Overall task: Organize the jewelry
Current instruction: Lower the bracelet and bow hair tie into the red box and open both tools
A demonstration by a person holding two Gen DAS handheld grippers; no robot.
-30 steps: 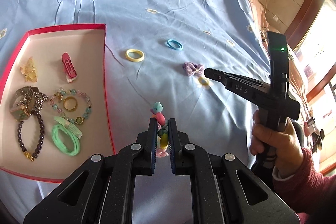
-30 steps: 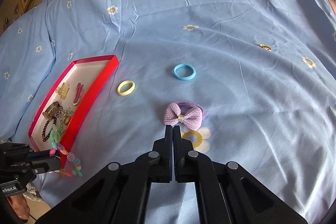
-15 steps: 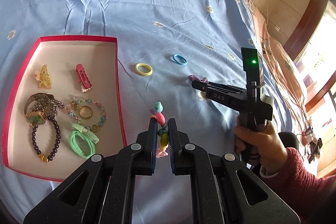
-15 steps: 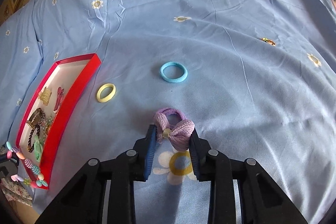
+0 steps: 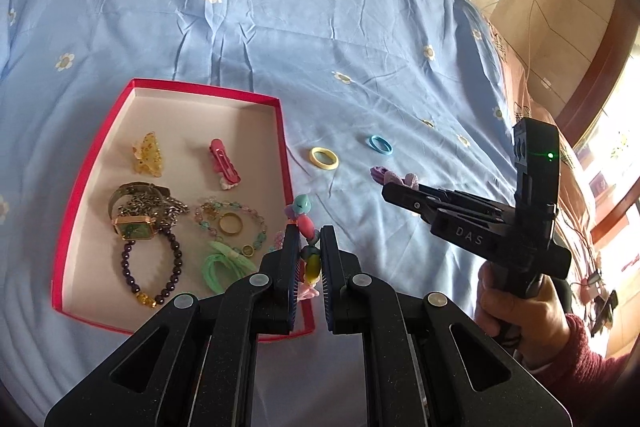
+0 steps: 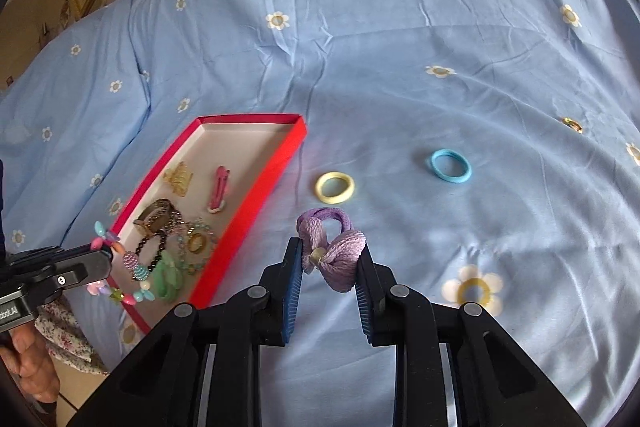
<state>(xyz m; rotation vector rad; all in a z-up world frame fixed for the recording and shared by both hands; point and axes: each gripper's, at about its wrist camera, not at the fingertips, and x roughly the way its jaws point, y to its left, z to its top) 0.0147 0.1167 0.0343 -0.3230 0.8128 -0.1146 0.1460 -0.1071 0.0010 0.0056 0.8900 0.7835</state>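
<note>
My left gripper (image 5: 307,245) is shut on a colourful bead bracelet (image 5: 304,223) and holds it above the near right corner of the red jewelry box (image 5: 280,131). In the right wrist view the bracelet (image 6: 134,269) hangs from that gripper over the box (image 6: 256,183). My right gripper (image 6: 330,257) is shut on a purple bow hair tie (image 6: 336,251), lifted off the blue bedsheet; it also shows in the left wrist view (image 5: 394,179). A yellow hair ring (image 6: 335,187) and a blue hair ring (image 6: 451,165) lie on the sheet.
The box holds a watch (image 5: 134,223), a dark bead bracelet (image 5: 154,271), a pastel bracelet with a gold ring (image 5: 231,225), a green hair tie (image 5: 224,265), a pink clip (image 5: 223,163) and a yellow claw clip (image 5: 147,153). A small ring (image 6: 573,125) lies far right.
My right gripper closed on the purple bow and lifted it toward the box. My left gripper rose and moved over the box corner with the bead bracelet.
</note>
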